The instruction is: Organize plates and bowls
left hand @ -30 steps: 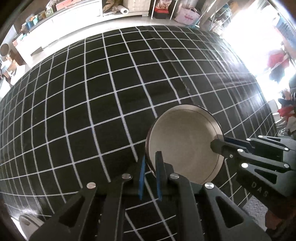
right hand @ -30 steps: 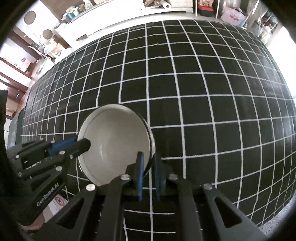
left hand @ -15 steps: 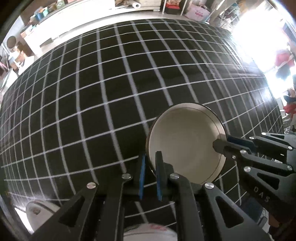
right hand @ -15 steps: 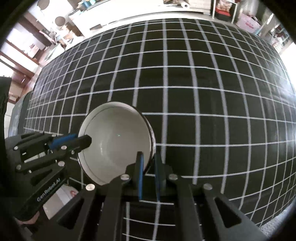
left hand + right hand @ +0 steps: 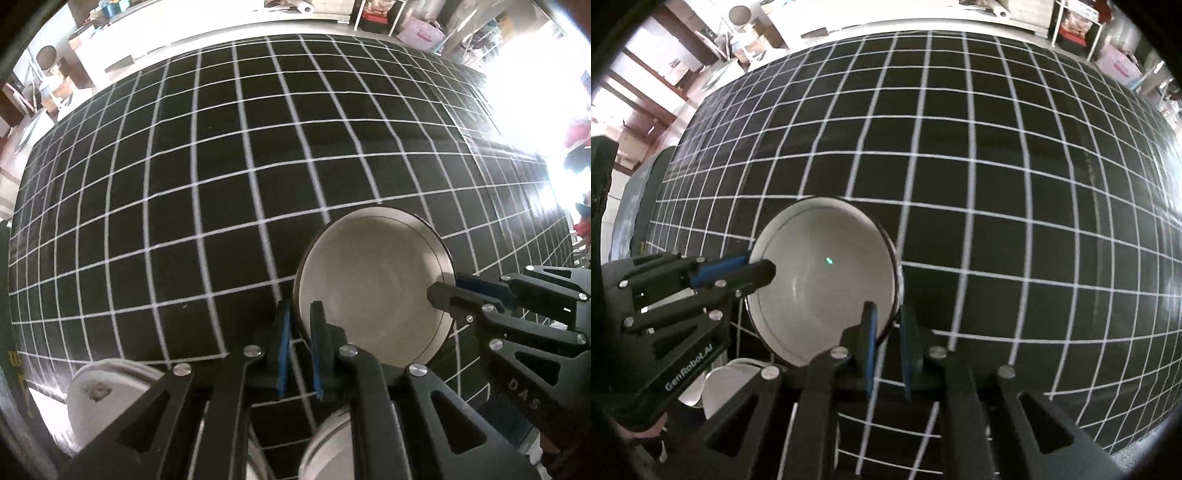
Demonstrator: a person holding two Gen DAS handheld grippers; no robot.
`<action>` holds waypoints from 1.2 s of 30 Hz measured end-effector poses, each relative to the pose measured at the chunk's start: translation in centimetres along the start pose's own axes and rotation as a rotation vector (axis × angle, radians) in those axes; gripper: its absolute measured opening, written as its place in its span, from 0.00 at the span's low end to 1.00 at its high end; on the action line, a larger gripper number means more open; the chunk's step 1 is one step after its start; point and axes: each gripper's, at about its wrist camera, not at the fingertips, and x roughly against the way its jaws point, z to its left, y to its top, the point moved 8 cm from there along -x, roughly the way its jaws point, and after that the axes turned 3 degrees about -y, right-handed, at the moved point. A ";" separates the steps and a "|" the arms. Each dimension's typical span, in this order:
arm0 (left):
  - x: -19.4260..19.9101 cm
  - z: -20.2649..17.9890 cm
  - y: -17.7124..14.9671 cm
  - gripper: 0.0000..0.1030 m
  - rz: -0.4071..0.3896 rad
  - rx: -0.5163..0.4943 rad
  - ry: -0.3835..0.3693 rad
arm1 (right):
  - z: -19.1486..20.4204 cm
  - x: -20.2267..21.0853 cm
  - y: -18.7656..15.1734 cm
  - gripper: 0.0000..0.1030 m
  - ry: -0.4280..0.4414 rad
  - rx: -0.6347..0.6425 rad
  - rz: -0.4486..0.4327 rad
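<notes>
A white bowl with a dark rim (image 5: 373,288) is held above the black grid tablecloth (image 5: 207,177) by both grippers. My left gripper (image 5: 300,317) is shut on the bowl's left rim. My right gripper (image 5: 887,321) is shut on its right rim; the bowl (image 5: 823,277) fills the lower left of the right wrist view. The right gripper also shows in the left wrist view (image 5: 447,293), the left gripper in the right wrist view (image 5: 757,267). More white dishes (image 5: 107,398) lie below at the table's near edge.
Another white dish (image 5: 328,446) sits blurred under the left gripper, and white dishes (image 5: 724,384) show under the bowl in the right wrist view. The grid cloth (image 5: 997,184) stretches far ahead. Shelves and clutter line the far wall.
Both grippers have carried the bowl back toward the table's near edge and higher. White dishes have come into view below.
</notes>
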 end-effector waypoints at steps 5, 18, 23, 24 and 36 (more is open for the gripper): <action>0.1 1.4 -1.3 0.09 -0.006 0.026 -0.010 | 1.1 -0.4 0.5 0.15 0.000 0.016 0.005; 1.1 3.2 -2.4 0.10 0.001 0.035 -0.012 | 2.6 -0.3 -0.4 0.15 0.007 0.007 0.013; 0.1 1.7 -1.9 0.10 -0.004 0.031 -0.005 | 3.2 -0.8 -0.2 0.15 -0.018 0.016 0.005; 0.0 1.6 -1.8 0.10 -0.005 0.026 -0.001 | 3.3 -0.8 -0.2 0.15 -0.021 0.015 0.003; 0.6 2.1 -0.9 0.10 -0.017 0.060 -0.030 | 3.1 -1.3 0.8 0.15 -0.022 -0.084 -0.010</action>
